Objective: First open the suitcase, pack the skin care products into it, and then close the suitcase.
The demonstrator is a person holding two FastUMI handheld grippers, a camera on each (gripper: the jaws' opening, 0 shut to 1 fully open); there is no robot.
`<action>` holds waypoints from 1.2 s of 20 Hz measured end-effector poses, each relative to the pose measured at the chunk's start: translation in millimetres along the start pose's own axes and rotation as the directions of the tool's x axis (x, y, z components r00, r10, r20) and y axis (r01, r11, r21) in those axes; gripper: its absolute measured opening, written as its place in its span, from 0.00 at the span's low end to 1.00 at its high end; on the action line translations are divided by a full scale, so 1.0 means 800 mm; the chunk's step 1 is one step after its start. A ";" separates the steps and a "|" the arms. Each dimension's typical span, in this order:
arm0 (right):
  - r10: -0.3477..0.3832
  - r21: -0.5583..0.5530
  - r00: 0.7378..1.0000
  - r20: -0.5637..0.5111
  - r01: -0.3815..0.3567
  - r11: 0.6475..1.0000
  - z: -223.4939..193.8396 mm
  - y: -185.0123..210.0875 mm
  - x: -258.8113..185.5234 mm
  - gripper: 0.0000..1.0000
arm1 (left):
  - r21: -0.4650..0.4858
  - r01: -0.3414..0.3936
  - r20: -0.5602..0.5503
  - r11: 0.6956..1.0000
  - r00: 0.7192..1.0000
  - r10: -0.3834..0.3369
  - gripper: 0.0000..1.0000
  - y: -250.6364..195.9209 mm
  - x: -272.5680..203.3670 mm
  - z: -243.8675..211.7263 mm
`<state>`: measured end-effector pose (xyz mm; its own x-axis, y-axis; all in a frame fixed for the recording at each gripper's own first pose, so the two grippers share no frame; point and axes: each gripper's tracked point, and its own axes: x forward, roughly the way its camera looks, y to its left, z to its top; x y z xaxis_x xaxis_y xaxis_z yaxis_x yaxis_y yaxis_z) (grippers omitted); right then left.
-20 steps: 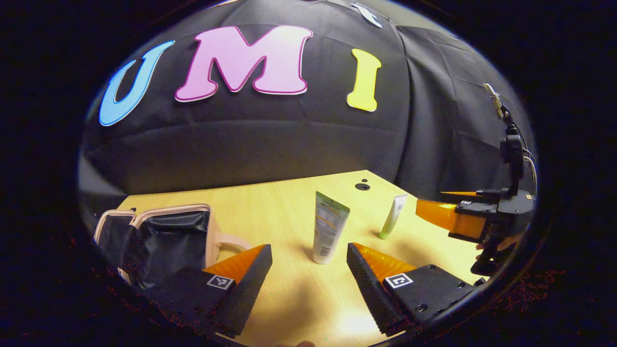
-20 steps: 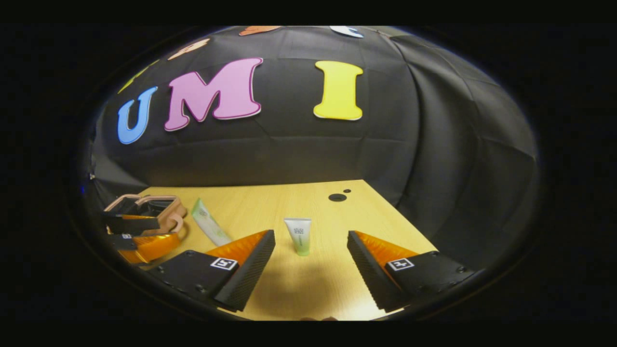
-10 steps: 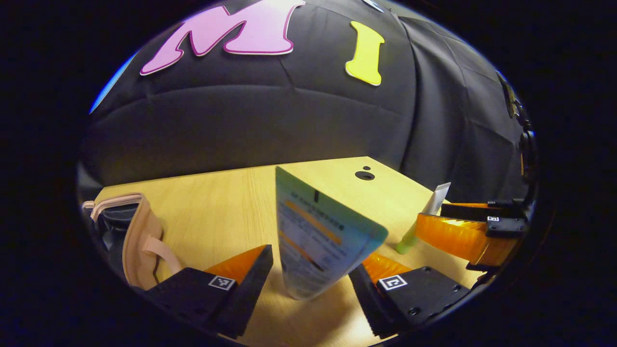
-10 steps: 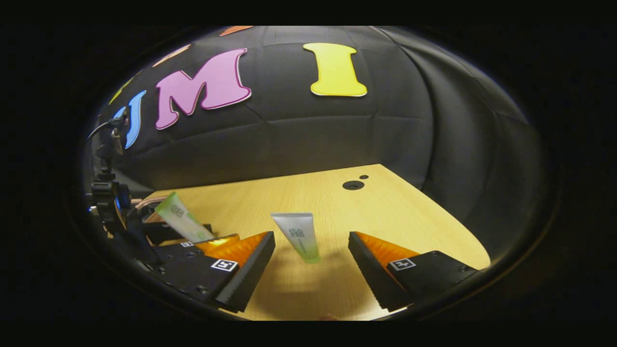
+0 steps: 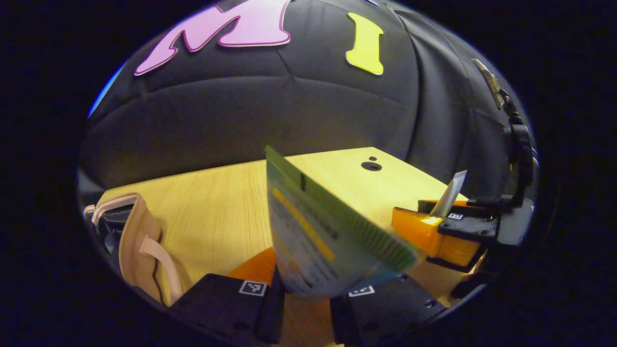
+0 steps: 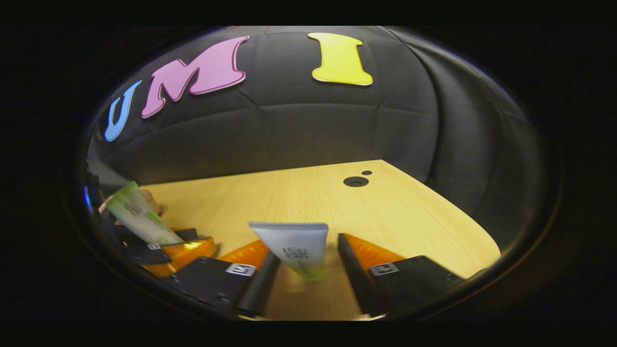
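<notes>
Two skin care tubes are in sight: one large tube (image 5: 328,241) with green, blue and orange print, and one small white tube (image 6: 295,248) with a green cap end. One suitcase (image 5: 135,250), pink-beige with a single strap handle, lies at the near left of the one wooden counter (image 5: 217,207). Two tools are present, the left tool (image 5: 306,308) and the right tool (image 6: 303,274), each with two fingers, four in all, and each finger base carries one square marker. The counter has two round holes (image 6: 355,181) at its far right, one large and one small.
</notes>
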<state>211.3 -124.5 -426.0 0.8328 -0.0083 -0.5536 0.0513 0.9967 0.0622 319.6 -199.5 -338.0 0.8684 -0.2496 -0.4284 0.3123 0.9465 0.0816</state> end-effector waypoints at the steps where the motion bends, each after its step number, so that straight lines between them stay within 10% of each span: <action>1: -0.005 0.001 1.000 -0.009 0.005 1.000 -0.001 -0.001 0.001 0.51 | -0.005 -0.002 0.002 1.000 1.000 0.002 0.48 0.001 -0.001 0.001; 5: -0.004 -0.052 1.000 -0.011 0.003 0.999 0.001 0.002 0.006 0.29 | -0.023 -0.012 0.004 1.000 1.000 0.012 0.48 0.004 -0.005 -0.001; 17: 0.128 -0.126 0.990 0.056 -0.120 0.985 0.064 0.070 -0.077 0.34 | -0.099 -0.018 0.116 0.995 0.993 0.029 0.47 0.042 -0.087 0.048; 24: 0.338 -0.132 0.941 0.031 -0.331 0.934 0.107 0.206 -0.171 0.34 | -0.149 -0.183 -0.033 0.972 0.983 0.180 0.47 0.196 -0.253 0.062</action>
<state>152.7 33.9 -269.1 0.8177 0.3264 -0.4742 -0.3006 0.9446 0.1319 211.5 -10.9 -194.0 0.8971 -0.0684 -0.4364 0.0874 0.9959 0.0237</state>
